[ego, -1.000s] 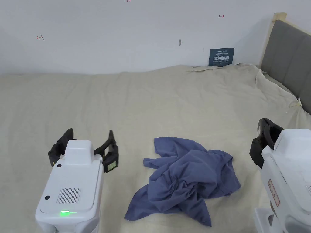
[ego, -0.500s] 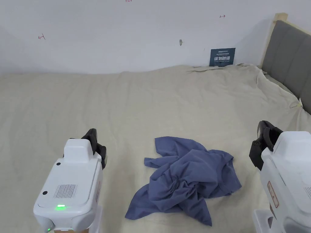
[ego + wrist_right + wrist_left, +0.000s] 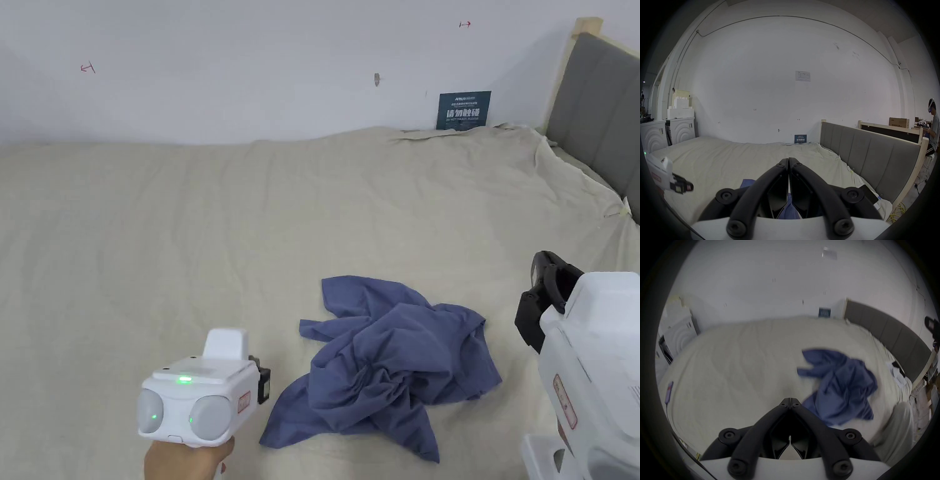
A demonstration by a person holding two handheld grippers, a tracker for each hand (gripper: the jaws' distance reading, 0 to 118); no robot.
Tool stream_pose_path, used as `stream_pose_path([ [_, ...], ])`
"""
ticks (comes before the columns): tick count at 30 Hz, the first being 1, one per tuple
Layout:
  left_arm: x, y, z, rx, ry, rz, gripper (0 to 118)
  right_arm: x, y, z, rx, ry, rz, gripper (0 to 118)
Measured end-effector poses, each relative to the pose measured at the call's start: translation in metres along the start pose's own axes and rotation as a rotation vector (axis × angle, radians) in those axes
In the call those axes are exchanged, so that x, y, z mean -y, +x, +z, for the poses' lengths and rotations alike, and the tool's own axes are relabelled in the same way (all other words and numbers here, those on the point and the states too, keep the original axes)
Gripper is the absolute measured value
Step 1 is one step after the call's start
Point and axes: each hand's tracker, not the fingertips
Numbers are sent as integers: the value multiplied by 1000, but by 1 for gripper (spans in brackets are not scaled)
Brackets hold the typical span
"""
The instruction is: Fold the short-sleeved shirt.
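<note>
A dark blue sign [image 3: 464, 110] is propped against the wall; its writing is left unread. The left gripper [image 3: 790, 400] is clenched on nothing, just beside the crumpled blue shirt [image 3: 394, 362]. The right gripper [image 3: 788, 160] is likewise clenched empty. Open bed sheet [image 3: 187, 237] is spread all round the shirt.

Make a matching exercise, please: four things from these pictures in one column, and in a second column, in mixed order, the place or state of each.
Things:
1. shirt
2. left gripper
3. headboard
4. small dark sign

Places or states:
a. leaning against the wall at the bed's far edge
b. grey and padded, along the right side of the bed
c. crumpled in a heap on the beige bed cover
d. jaws closed, holding nothing

Pairs: 1-c, 2-d, 3-b, 4-a
</note>
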Motion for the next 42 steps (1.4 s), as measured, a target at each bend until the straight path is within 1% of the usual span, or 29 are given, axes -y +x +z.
stream_pose_path([
  [2,11,1,-14,13,-39,31,0,2,0,-1,-2,-7,1,0],
  [3,14,1,-23,20,-101,43,3,3,1,-1,-3,-10,1,0],
  [4,17,1,-31,33,-131,67,11,4,1,-2,-2,-13,2,0],
  [5,21,1,-35,42,-160,79,23,5,1,-2,-1,-16,1,0],
  [6,24,1,-40,61,-167,95,48,6,2,-3,-1,-20,-2,0],
  [7,27,0,-44,65,-166,110,67,8,2,-4,-1,-24,-4,0],
  [8,28,1,-48,66,-183,120,78,8,2,-4,-1,-28,-5,0],
  [9,31,2,-50,66,-207,122,84,9,2,-5,-1,-32,-5,0],
  [11,32,6,-57,60,-235,102,85,11,3,-6,-1,-37,-5,0],
  [14,35,13,-68,32,-250,71,84,13,3,-7,-1,-44,-6,0],
  [18,38,21,-82,10,-295,37,80,15,4,-8,-1,-51,-9,0],
  [20,40,26,-85,-23,-302,2,64,16,5,-8,1,-54,-7,0],
  [21,40,27,-85,-11,-297,1,62,17,6,-8,2,-55,-5,0],
  [22,38,29,-81,-5,-290,-11,53,17,7,-9,4,-57,-4,0],
  [23,37,30,-79,22,-270,-24,34,17,8,-8,5,-58,-4,0],
  [24,36,31,-79,56,-265,-11,6,17,9,-9,7,-60,-6,0],
  [26,34,37,-78,47,-288,-18,3,18,11,-11,10,-64,-7,0],
  [28,33,36,-71,50,-236,-47,0,19,13,-14,13,-72,-11,0],
  [30,27,31,-60,60,-194,-23,0,21,16,-22,13,-95,-17,0],
  [31,24,27,-52,95,-163,0,0,23,17,-28,12,-112,-18,0],
  [33,17,20,-37,119,-121,20,0,27,20,-44,-4,-171,-15,0],
  [36,9,12,-19,111,-77,6,0,34,24,-73,-27,-255,-17,1],
  [37,5,9,-15,113,-64,9,0,37,24,-86,-36,-304,2,2],
  [38,3,6,-11,115,-57,14,0,40,25,-95,-51,-328,3,5],
  [39,1,3,-8,117,-45,26,0,44,26,-108,-57,-337,-11,20],
  [40,-1,0,-5,121,-39,33,0,49,27,-121,-67,-366,-14,40],
  [42,-5,-5,-4,120,-29,45,0,58,29,-148,-91,-452,-21,88],
])
